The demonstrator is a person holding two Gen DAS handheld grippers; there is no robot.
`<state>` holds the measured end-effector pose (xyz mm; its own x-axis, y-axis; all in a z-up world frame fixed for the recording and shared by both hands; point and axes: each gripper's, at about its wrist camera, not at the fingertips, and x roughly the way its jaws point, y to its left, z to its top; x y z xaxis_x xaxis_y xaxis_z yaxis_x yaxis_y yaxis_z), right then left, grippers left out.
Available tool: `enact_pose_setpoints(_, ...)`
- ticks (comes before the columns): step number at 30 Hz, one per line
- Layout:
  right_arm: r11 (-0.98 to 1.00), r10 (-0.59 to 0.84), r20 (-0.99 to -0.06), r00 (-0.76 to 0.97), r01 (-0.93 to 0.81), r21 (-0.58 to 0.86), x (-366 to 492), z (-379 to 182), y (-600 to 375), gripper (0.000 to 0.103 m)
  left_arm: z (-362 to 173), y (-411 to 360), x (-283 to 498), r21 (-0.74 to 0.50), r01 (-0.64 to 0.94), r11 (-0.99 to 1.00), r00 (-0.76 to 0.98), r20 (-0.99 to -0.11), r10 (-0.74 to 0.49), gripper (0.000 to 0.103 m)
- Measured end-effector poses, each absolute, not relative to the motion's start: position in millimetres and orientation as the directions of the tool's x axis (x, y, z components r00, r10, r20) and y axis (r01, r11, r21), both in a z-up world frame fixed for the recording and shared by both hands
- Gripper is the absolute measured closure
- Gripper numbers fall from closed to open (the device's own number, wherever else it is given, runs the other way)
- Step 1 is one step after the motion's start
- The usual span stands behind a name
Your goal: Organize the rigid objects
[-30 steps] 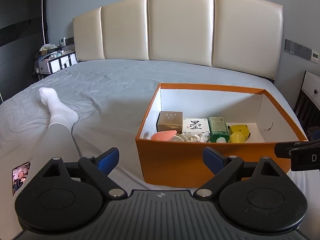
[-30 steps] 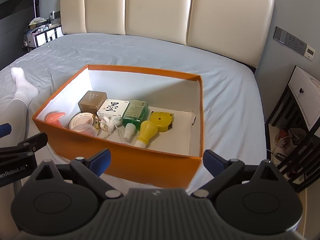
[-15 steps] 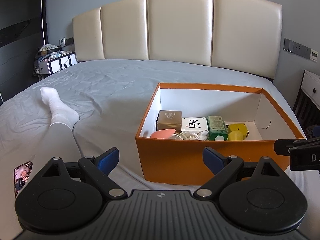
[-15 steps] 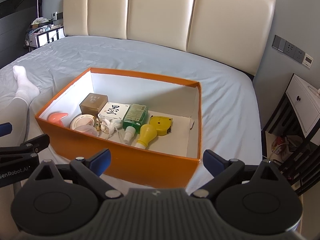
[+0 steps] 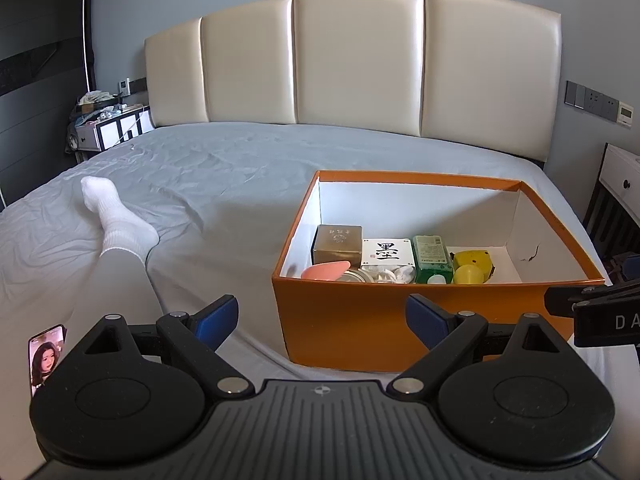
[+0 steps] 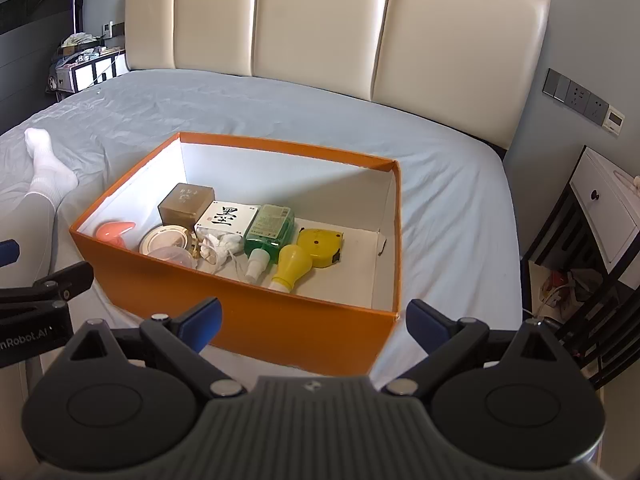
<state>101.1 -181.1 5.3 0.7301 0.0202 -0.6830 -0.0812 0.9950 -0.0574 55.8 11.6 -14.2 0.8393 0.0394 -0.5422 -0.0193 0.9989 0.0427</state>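
Both sets of tongs are hovering with jaws spread wide and holding nothing: the left tongs [image 5: 320, 320] in front of the near wall of an orange box [image 5: 360, 320], the right tongs [image 6: 314, 320] at the box's near right corner [image 6: 304, 328]. The box is sitting open on a grey bed [image 6: 260, 108], its contents crowding the near left part of the white floor. A gold box [image 6: 187, 202] is standing at the back left, just beside a white box with black lettering [image 6: 226, 219]. A green bottle [image 6: 269, 230] is lying next to it with its white cap pointing toward the near wall, and a yellow bottle [image 6: 294, 262] is lying alongside, touching a yellow tape measure [image 6: 320, 246]. A pink item [image 6: 116, 231], a round tin [image 6: 170, 238] and a bundle of white cord [image 6: 219, 245] are filling the near left corner. A leg in a white sock [image 5: 116, 216] is stretching across the bed to the left, and a phone [image 5: 46, 356] is lying near the left tongs. A cream headboard [image 5: 352, 64] is rising behind the bed
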Motion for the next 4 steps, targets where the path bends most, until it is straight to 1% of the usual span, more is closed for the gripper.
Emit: enact_pose_setpoints(4,0.995,0.020,-0.683,0.730,-0.083,-0.060,100.7,4.9,-180.7,0.006,-12.6,11.3,55.7,0.039,-0.022,0.999,0.842,-0.538,0.040,0.000)
